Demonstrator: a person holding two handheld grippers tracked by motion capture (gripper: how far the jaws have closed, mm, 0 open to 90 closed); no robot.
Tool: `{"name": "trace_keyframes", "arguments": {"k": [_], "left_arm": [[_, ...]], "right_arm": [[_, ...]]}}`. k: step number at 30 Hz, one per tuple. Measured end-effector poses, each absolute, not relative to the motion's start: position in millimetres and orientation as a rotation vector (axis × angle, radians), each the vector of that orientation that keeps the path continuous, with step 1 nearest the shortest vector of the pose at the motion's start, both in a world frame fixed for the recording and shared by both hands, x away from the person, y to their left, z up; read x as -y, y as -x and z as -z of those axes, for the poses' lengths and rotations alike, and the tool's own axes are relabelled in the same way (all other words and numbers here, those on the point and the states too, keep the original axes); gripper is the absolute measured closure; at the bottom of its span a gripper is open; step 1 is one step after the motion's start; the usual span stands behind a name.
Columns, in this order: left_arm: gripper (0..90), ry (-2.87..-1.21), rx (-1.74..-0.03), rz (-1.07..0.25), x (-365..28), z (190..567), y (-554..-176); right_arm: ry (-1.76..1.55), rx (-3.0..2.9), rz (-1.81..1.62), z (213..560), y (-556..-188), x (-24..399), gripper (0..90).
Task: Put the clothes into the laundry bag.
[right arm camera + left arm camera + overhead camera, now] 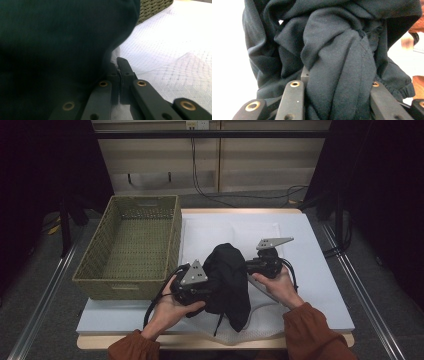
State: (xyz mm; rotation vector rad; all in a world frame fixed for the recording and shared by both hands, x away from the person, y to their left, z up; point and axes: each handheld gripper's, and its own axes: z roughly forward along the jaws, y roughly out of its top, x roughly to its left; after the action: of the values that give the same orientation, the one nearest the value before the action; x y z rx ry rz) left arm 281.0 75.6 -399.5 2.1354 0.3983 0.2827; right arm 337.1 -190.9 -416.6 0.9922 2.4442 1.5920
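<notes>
High view: black garment [227, 280] bunched on the white mesh bag [260, 317] between both grippers, beside the wicker basket [135, 245]; left gripper view: left gripper [337, 87] clamps a thick fold, steadying it; right gripper view: right gripper [119, 75], jaws clenched, pinches white mesh.

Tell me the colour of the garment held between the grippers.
Black garment, plain; clearest in the left gripper view.

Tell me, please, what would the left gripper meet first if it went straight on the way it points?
The bunched black garment: the left gripper already has a thick fold between its jaws, so more of that cloth lies directly ahead.
</notes>
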Motion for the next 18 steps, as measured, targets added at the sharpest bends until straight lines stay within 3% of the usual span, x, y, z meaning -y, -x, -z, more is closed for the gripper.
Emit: {"name": "trace_keyframes", "arguments": {"k": [18], "left_arm": [[56.6,-2.235,-0.359,-0.212,-51,443,-284]], "right_arm": [[-0.984,-2.473,-1.560,424,-343,187,88.5]]}}
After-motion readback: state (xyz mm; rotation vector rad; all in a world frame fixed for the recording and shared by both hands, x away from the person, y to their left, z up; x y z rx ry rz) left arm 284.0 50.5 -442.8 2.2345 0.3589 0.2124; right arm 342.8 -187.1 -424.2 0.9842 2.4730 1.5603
